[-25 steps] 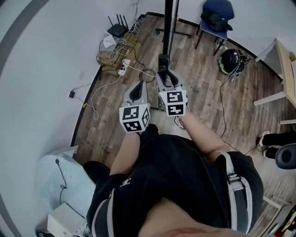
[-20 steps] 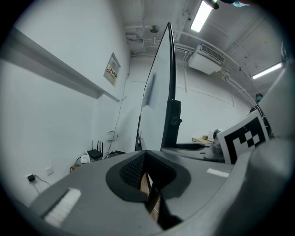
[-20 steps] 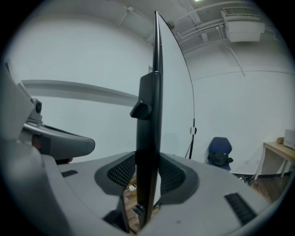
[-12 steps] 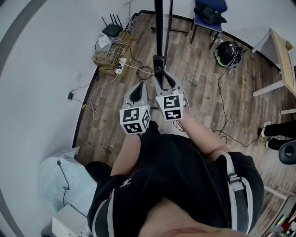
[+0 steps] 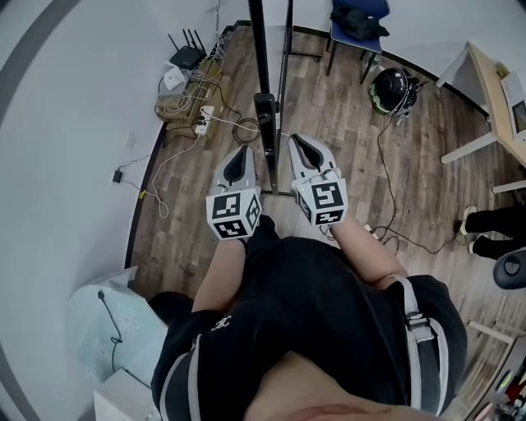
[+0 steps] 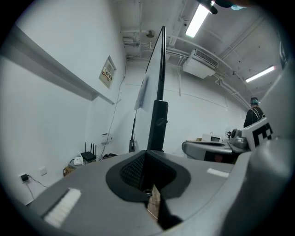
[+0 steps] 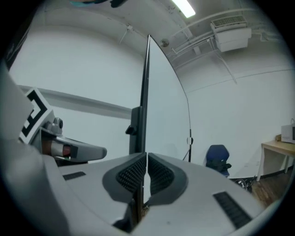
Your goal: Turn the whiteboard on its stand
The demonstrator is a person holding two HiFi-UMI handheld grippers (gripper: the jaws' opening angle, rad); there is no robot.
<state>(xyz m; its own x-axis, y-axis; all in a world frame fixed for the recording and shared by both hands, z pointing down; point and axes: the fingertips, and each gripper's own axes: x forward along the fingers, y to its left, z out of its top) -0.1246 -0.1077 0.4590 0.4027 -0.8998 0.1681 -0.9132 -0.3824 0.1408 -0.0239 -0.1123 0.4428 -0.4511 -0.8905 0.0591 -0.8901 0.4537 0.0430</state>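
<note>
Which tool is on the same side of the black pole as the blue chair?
The right tool, its jaws closing with nothing between them. The left tool is on the pole's other side, towards the cable tangle.

Whiteboard stand flanked by both grippers

The whiteboard (image 5: 258, 49) is carried edge-on on the stand post (image 5: 265, 123) at 12 o'clock. The left gripper (image 5: 242, 156) is set just left of it. The right gripper (image 5: 300, 146), jaws closing on nothing, is just right. A router (image 5: 187, 57) is placed at 11 o'clock, a chair (image 5: 353, 20) at 1.
</note>
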